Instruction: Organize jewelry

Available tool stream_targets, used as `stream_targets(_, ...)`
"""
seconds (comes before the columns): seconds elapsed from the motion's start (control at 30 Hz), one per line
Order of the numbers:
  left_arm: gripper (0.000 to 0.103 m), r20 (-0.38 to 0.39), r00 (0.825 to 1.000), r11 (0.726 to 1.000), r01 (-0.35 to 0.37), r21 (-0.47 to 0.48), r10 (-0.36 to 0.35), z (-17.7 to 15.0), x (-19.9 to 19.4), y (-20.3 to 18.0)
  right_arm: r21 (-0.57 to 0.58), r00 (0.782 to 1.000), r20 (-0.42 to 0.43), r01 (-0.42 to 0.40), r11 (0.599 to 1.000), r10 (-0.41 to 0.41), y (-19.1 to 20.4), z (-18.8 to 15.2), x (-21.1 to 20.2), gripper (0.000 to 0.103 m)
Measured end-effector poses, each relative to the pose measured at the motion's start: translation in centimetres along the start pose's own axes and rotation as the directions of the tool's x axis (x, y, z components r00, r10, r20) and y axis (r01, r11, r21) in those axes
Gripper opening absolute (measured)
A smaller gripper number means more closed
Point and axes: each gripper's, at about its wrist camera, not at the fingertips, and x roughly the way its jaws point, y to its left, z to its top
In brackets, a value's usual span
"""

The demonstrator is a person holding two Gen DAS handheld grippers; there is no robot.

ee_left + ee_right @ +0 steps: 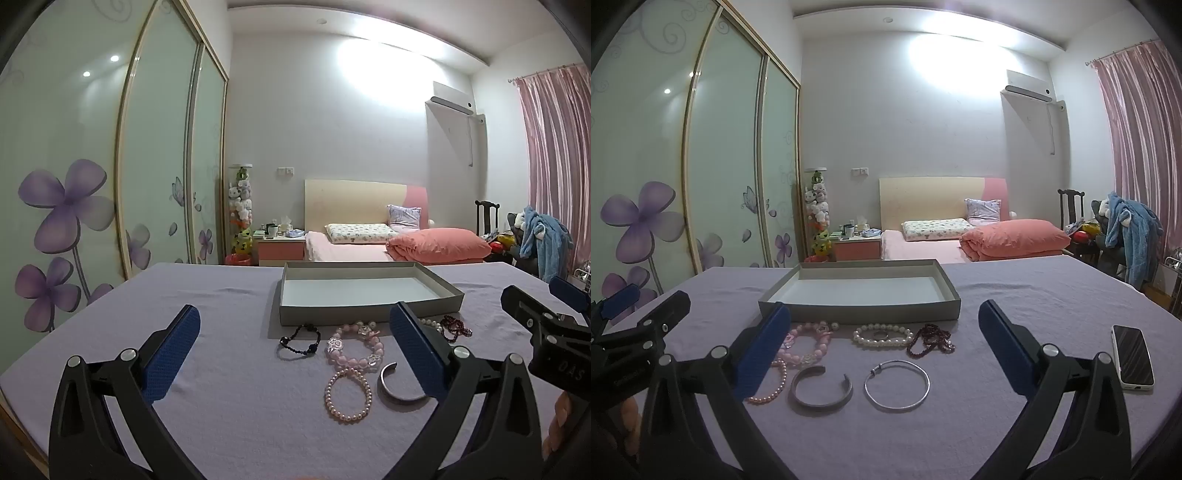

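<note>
Phone (pixel 1133 354) right of bracelets (pixel 882 335), apart

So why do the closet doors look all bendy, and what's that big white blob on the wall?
In both wrist views the fisheye lens bends the closet doors and blackens the corners; the white blob is ceiling-light glare washing out the wall, while the bracelets on the purple cloth stay dim but sharp.
</note>
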Motion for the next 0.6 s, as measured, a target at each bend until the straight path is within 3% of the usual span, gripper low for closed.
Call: stream_targets(0.6, 0.101, -0.006, 1.0, 1.0, 0.002, -0.001, -0.002, -0.01, -0.05, -0.06, -0.002, 1.0, 0.004, 0.0, 1.0, 0.0, -0.04, -0.04, -0.06, 0.099)
